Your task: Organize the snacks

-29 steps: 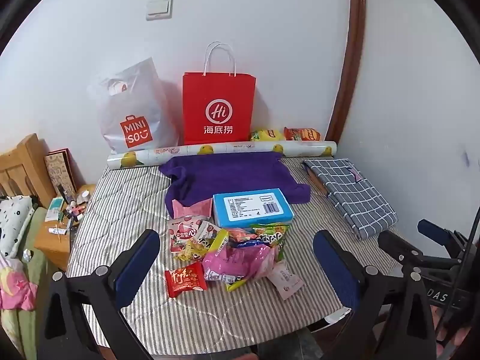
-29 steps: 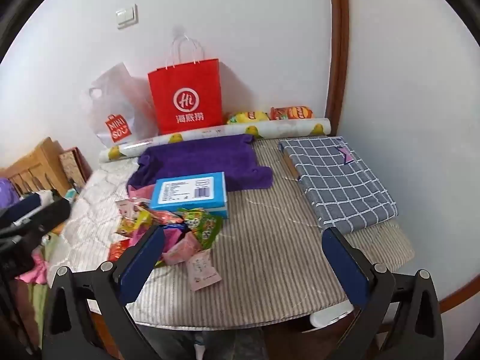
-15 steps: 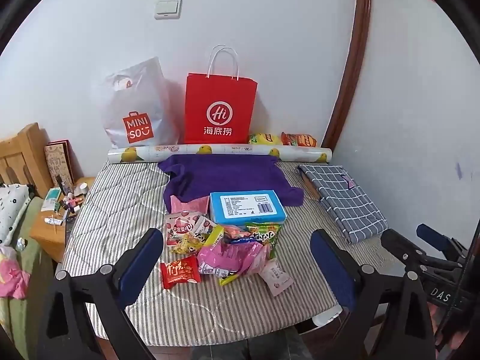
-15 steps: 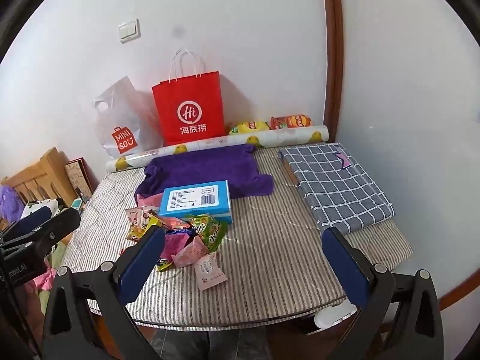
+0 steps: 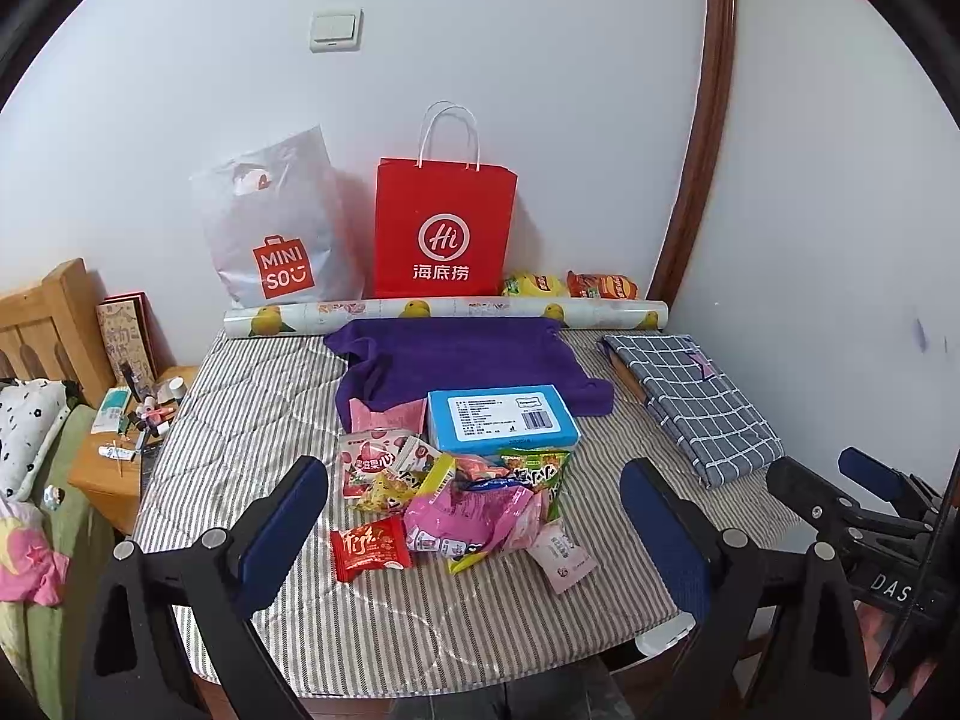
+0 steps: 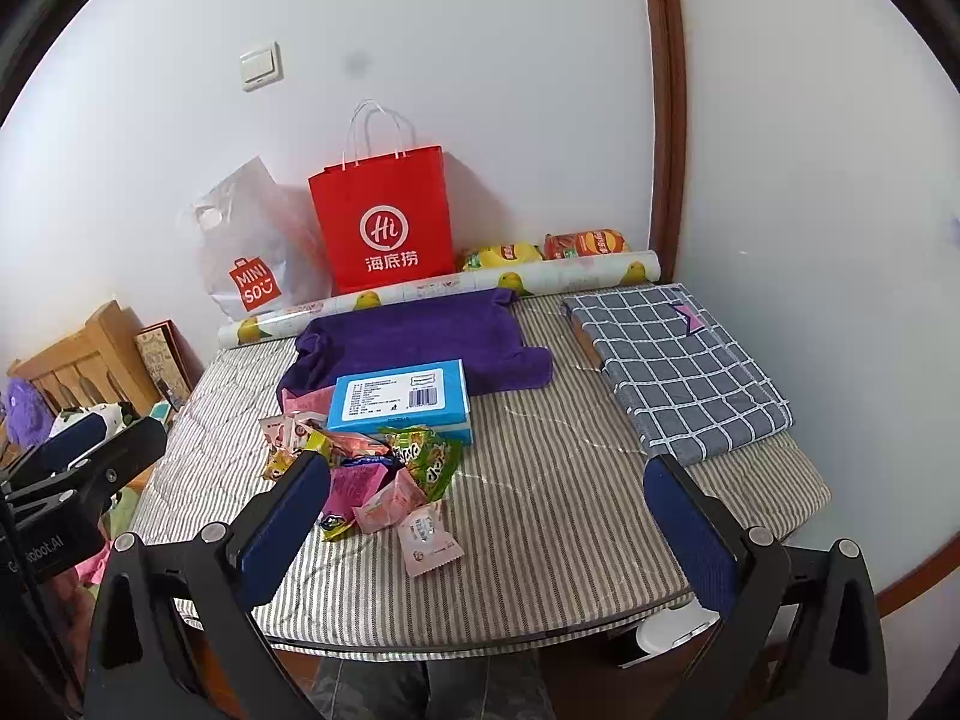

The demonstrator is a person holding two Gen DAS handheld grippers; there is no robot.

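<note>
Left gripper [image 5: 474, 522] hangs over the near edge of the striped table cover [image 5: 240, 420], jaws spread wide with nothing between them. Right in front sits the snack pile [image 5: 456, 498]: a red packet [image 5: 370, 547] at the front left, a big pink bag [image 5: 474, 519] in the middle, a green packet [image 5: 536, 471] behind it and a small pale pink sachet [image 5: 562, 551] off to the right. A blue box [image 5: 501, 417] lies just behind the pile, partly on a purple towel [image 5: 456, 354]. Against the wall stand a red paper bag [image 5: 444, 228] and a white Miniso bag [image 5: 270, 228], with a fruit-print roll [image 5: 444, 312] lying in front of them. A folded checked cloth [image 5: 690, 402] sits far right. The right gripper [image 5: 864, 492] pokes in at the right edge; can't tell how its jaws stand.
</note>
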